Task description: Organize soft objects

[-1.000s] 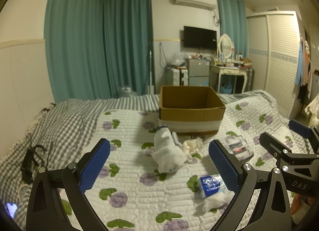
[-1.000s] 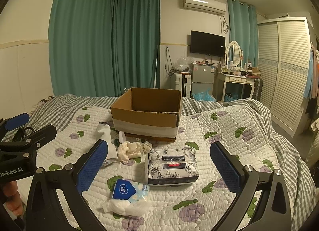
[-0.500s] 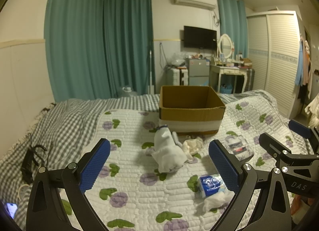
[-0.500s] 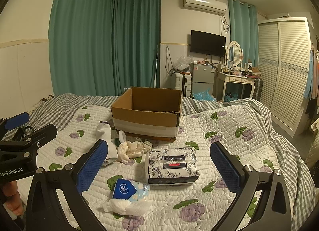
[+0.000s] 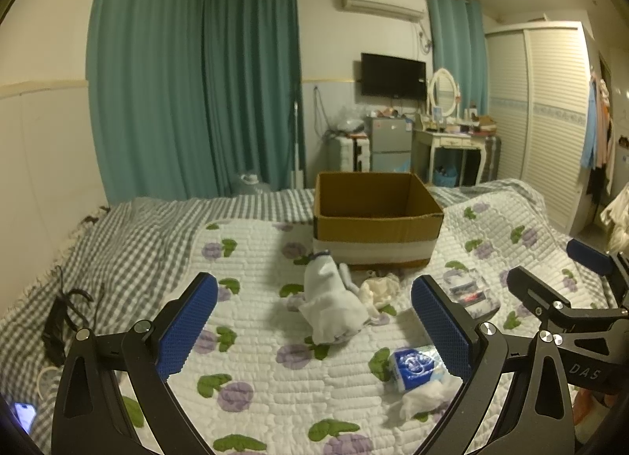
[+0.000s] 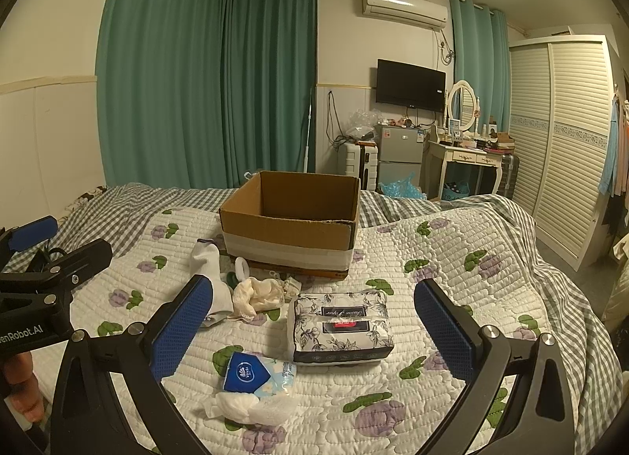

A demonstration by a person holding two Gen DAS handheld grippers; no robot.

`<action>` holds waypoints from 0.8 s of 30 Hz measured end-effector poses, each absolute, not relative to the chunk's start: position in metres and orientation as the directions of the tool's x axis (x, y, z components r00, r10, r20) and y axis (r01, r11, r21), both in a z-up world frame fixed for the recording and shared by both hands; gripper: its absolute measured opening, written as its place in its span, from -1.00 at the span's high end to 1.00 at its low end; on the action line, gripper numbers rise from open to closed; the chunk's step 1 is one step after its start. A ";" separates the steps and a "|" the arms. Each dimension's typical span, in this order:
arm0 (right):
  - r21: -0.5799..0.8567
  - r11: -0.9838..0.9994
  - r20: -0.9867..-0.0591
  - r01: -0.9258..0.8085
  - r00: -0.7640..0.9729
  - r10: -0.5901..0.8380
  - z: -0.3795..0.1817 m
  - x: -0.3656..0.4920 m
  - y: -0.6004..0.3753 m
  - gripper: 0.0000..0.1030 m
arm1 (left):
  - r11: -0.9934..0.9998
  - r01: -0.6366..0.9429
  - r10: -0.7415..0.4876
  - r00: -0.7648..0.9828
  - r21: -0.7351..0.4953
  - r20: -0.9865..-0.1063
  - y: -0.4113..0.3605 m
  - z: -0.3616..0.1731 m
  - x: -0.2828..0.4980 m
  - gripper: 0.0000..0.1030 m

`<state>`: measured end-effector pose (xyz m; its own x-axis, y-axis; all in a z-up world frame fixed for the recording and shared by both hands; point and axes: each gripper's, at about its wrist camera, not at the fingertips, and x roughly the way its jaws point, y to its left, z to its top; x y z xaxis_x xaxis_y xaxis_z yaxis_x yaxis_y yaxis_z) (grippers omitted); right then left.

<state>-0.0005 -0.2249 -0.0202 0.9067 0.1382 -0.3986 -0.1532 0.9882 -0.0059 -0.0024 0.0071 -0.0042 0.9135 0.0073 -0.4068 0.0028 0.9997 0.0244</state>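
Observation:
An open cardboard box (image 5: 375,233) (image 6: 291,234) stands on the quilted bed. In front of it lie a white sock (image 5: 330,303) (image 6: 208,270), a cream cloth (image 5: 377,290) (image 6: 257,295), a floral tissue pack (image 6: 340,327) (image 5: 469,291) and a small blue tissue packet with loose white tissue (image 5: 414,370) (image 6: 251,376). My left gripper (image 5: 314,331) is open and empty above the quilt, short of the sock. My right gripper (image 6: 314,331) is open and empty, hovering before the floral pack and blue packet.
The flowered quilt (image 5: 255,356) covers a checked bedspread (image 5: 129,238). A black cable bundle (image 5: 59,317) and a phone (image 5: 23,413) lie at the bed's left edge. Teal curtains, a dressing table (image 6: 468,156) and a wardrobe (image 6: 566,140) stand beyond the bed.

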 end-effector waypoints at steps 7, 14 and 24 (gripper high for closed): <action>-0.009 0.988 -0.396 -0.154 0.908 0.138 -0.020 -0.004 -0.222 -1.00 | 1.000 0.005 0.006 0.917 0.026 -0.399 0.007 0.001 -0.002 -0.96; -0.008 0.988 -0.398 -0.156 0.907 0.140 -0.016 -0.006 -0.221 -1.00 | 1.000 -0.001 0.009 0.919 0.022 -0.393 0.008 0.005 -0.006 -0.96; -0.033 0.972 -0.569 -0.233 0.804 0.173 -0.057 -0.008 -0.199 -1.00 | 0.997 -0.026 0.057 0.869 0.069 -0.491 0.027 -0.028 -0.007 -0.96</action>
